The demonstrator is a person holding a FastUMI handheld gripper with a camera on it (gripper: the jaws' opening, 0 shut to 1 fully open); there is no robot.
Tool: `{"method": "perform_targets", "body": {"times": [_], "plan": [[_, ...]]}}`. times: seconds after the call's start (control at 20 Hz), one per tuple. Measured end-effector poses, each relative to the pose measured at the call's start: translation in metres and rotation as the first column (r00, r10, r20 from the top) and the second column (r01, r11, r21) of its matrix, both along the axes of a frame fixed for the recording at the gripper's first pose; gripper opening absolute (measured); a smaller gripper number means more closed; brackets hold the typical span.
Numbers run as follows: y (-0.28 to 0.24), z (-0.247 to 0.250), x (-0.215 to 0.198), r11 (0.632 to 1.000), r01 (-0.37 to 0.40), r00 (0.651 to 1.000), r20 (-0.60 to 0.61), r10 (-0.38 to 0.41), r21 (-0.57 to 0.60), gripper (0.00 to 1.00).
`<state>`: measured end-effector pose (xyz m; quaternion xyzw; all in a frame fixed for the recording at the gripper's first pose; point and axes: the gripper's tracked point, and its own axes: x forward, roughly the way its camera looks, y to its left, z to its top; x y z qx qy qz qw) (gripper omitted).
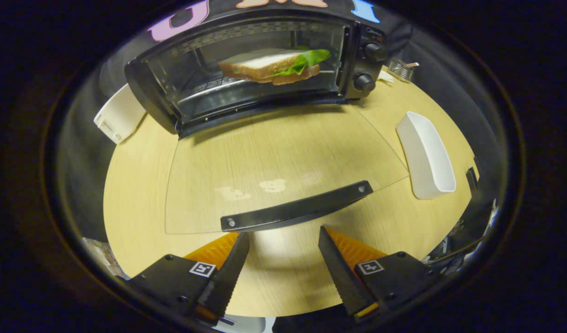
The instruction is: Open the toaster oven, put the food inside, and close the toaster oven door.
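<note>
Wooden tabletop [140,185], pale grain, carrying all items listed.

Toaster oven [260,64]: black, at the far side of the table, door [283,157] of clear glass folded fully down and lying flat toward the gripper. Door handle [296,208]: black bar with a screw at each end, just ahead of the fingertips.

Sandwich [271,64]: white bread with a green leaf, resting on the rack inside the oven cavity. Food placement judged complete.

White tray [426,155]: oblong, on the table beside the open door, nothing in it. White container [119,113]: beside the oven, opposite side.

Gripper [283,240]: fingers apart, holding nothing, touching nothing, tips just short of the handle.

Step in hand, as judged: closing the door. Recommended method: bring the fingers under or around the handle near its middle, lift along the hinge arc, and push until the door seats.
</note>
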<state>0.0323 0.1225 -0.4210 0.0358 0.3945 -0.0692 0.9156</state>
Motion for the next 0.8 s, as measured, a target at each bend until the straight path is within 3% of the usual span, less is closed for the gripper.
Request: {"method": "perform_targets", "body": {"times": [0.3, 0.6, 0.8], "plan": [[0.000, 0.009, 0.003, 0.989, -0.098, 0.994, 0.028, 0.102, -0.108, 0.93], [-0.002, 0.062, 0.001, 0.996, -0.037, 0.983, 0.177, 0.051, -0.085, 0.94], [0.010, 0.104, 0.033, 0.996, -0.019, 0.962, 0.271, 0.041, -0.082, 0.94]]}}
